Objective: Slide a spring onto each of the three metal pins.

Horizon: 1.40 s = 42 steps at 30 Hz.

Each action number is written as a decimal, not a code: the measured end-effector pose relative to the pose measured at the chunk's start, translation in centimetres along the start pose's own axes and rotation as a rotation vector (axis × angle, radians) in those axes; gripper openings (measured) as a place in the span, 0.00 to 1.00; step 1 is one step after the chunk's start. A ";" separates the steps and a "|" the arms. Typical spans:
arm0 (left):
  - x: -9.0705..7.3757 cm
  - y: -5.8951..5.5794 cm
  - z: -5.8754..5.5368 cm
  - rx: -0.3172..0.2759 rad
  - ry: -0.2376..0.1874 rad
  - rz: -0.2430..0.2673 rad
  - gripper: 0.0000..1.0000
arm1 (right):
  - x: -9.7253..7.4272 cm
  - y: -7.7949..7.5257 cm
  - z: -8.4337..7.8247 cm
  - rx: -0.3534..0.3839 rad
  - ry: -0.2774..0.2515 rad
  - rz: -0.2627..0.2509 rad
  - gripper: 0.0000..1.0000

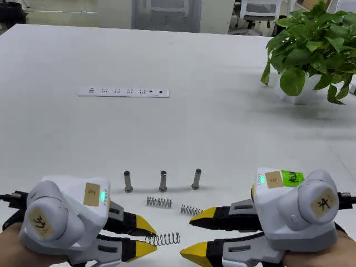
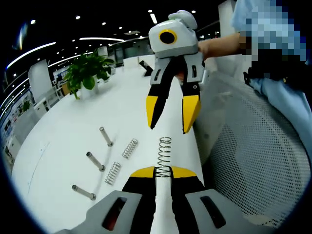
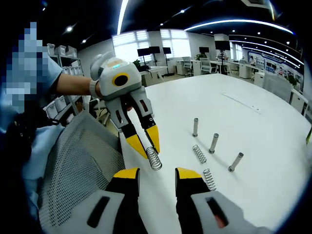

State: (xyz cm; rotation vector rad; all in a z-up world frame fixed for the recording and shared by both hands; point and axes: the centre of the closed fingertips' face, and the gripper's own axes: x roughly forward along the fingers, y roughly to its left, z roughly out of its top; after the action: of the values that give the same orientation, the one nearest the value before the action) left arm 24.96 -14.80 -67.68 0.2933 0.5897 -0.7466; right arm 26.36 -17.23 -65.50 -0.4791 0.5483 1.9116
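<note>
1. A white table (image 1: 222, 83) in an open office serves as the work surface. A power strip (image 1: 123, 92) lies farther back, and a potted plant (image 1: 314, 44) stands at the far right.
2. At the left, the left gripper (image 1: 151, 238) is clenched on one end of a spring (image 1: 163, 239), whose free end is pointed toward the other gripper.
3. In the middle, three pins (image 1: 163, 181) are stood upright in a row, apart from one another. All three are bare.
4. Just in front of the pins, two more springs (image 1: 159, 202) are seen lying on the table, so three are counted in all.
5. At the right, the right gripper (image 1: 189, 238) is held with its jaws parted and nothing between them, facing the gripped spring.
6. The task is judged barely begun. One spring is picked up, none is threaded, and all three pins are yet to be fitted.
</note>
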 end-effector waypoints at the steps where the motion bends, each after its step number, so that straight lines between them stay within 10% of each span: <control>1: 0.0 0.0 0.0 0.000 -0.002 0.000 0.09 | 0.1 0.0 0.0 -0.001 0.001 0.004 0.28; 42: 2.0 -1.3 0.4 -0.069 0.016 -0.031 0.09 | 0.7 1.3 0.4 -0.128 0.081 0.037 0.12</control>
State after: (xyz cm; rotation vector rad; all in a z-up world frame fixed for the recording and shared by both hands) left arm 25.35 -16.99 -68.62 0.2267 0.6353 -0.7528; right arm 24.92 -16.97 -65.37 -0.6359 0.4917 1.9772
